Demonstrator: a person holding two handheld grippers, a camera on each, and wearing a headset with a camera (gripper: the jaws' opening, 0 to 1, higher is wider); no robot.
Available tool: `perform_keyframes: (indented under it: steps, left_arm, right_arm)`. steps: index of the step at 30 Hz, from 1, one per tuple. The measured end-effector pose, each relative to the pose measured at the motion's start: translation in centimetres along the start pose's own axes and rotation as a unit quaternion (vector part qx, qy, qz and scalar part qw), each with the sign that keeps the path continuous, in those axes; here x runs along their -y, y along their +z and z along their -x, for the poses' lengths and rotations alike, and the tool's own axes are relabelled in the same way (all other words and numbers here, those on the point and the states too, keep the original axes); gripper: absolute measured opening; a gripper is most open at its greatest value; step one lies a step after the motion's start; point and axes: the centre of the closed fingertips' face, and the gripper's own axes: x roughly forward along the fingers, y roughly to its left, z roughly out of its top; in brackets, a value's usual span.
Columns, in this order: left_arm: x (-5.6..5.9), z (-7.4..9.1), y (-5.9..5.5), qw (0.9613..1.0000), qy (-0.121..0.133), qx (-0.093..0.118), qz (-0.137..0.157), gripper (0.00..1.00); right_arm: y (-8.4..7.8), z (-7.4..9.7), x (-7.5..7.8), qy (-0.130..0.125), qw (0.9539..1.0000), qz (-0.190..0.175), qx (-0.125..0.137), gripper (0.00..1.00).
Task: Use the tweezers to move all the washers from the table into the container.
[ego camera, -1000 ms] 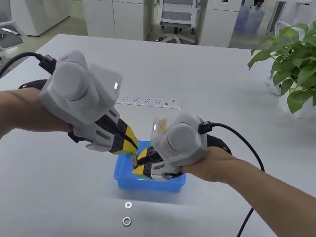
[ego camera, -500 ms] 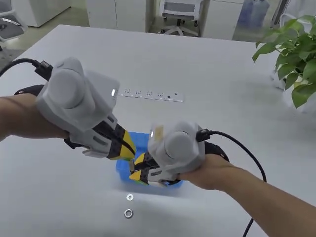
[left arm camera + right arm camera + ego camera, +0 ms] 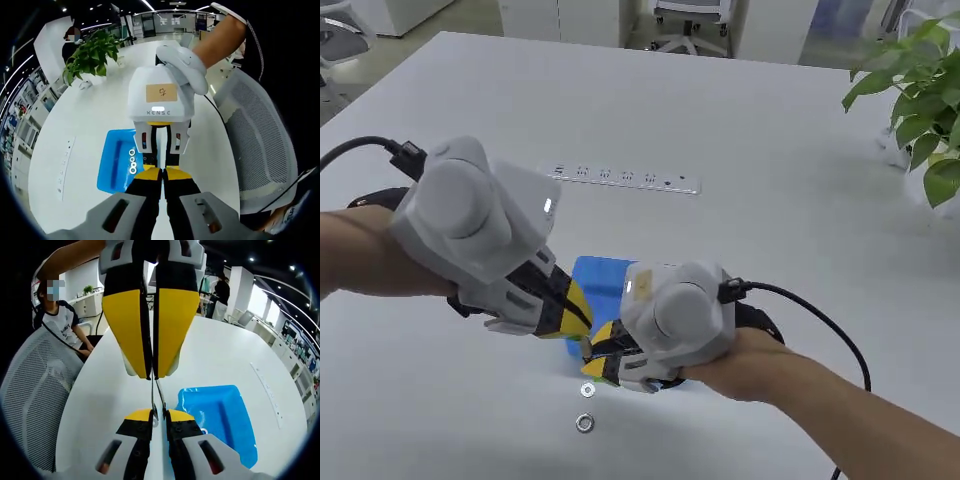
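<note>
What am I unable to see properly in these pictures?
- tweezers: a thin sliver in the right gripper view, between the left gripper and the right gripper; which one grips them is unclear.
- blue container: in the head view, its near part is hidden behind both grippers.
- washers inside it: in the left gripper view, too small to count surely.
- plant: in the head view, cut off by the right edge.

Beyond my fingers [image 3: 576, 300] the white table [image 3: 740, 120] stretches away, with a power strip [image 3: 620, 178] lying just ahead of them. A potted plant [image 3: 920, 90] stands well off to their right. An office chair [image 3: 682, 12] and white cabinets [image 3: 535, 15] sit past the table's far edge. Behind my fingers is a mesh chair [image 3: 260, 130], under ceiling lights [image 3: 148, 5].
</note>
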Motion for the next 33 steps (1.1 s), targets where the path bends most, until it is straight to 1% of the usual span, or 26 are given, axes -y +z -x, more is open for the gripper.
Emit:
perform_keyframes:
  steps: [11, 30, 31, 33]
  left_arm:
    - [0.7, -1.0, -1.0, 0.9998, -0.015, -0.002, 0.013, 0.05]
    - [1.0, -2.4, -2.1, 0.9992, -0.029, -0.006, 0.026, 0.05]
    - [1.0, -2.4, -2.0, 0.9992, -0.029, -0.002, 0.028, 0.05]
    - [0.8, -2.4, -2.1, 0.9992, -0.028, -0.001, 0.029, 0.05]
  right_arm:
    - [-1.0, -1.1, -0.9, 0.013, 0.9998, -0.012, -0.001, 0.13]
    - [-2.2, -2.3, -1.5, 0.029, 0.9992, -0.029, -0.003, 0.13]
    - [-2.2, -2.4, -1.5, 0.03, 0.9991, -0.03, -0.002, 0.13]
    - [-2.2, -2.4, -1.5, 0.03, 0.9991, -0.03, -0.002, 0.13]
